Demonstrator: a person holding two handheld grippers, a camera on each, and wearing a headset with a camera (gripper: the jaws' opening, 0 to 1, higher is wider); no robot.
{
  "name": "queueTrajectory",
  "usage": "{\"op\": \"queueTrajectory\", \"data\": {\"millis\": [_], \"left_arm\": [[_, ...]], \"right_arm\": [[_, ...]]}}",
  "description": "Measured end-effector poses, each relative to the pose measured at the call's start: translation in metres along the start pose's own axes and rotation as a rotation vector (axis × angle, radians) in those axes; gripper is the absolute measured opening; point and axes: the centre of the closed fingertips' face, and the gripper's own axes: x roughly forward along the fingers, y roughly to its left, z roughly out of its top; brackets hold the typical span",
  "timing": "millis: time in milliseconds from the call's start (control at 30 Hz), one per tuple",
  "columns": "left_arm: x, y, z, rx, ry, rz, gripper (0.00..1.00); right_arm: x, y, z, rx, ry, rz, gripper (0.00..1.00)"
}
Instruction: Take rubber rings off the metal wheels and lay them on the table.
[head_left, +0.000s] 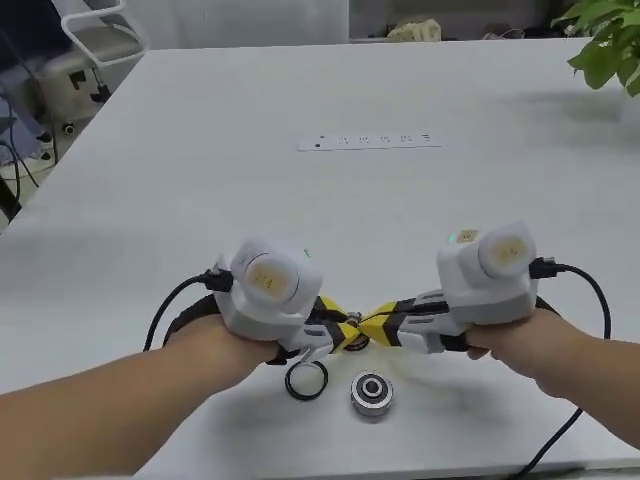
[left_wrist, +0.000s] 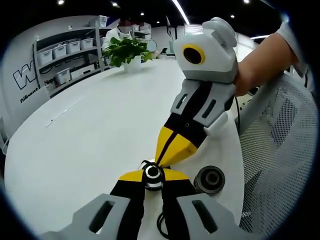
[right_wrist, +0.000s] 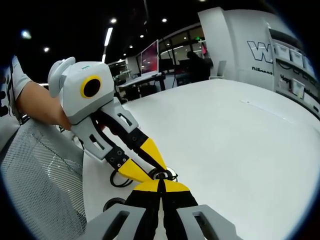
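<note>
Rubber ring (head_left: 306, 380) and metal wheel (head_left: 371, 393) are lying side by side. Left gripper (head_left: 338, 333) is pinching a second wheel (left_wrist: 152, 173); right gripper (right_wrist: 160, 186), jaws pressed together, is touching it.

Power strip (head_left: 370, 141) and leafy plant (head_left: 608, 45) sit well apart.

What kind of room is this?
Probably an office or lab workroom: a big white table, shelves of storage bins along the wall, and a mesh office chair.
</note>
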Motion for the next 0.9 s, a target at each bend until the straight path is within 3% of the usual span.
{"op": "queueTrajectory", "data": {"millis": [400,500,900], "left_arm": [[-0.001,0.000,0.000,0.001,-0.003,-0.002,0.07],[-0.001,0.000,0.000,0.001,-0.004,-0.002,0.07],[-0.001,0.000,0.000,0.000,-0.010,-0.005,0.07]], "right_arm": [[0.000,0.001,0.003,0.036,-0.023,0.019,0.00],[-0.001,0.008,0.011,0.057,-0.061,0.053,0.00],[-0.002,0.004,0.008,0.036,-0.049,0.036,0.00]]}}
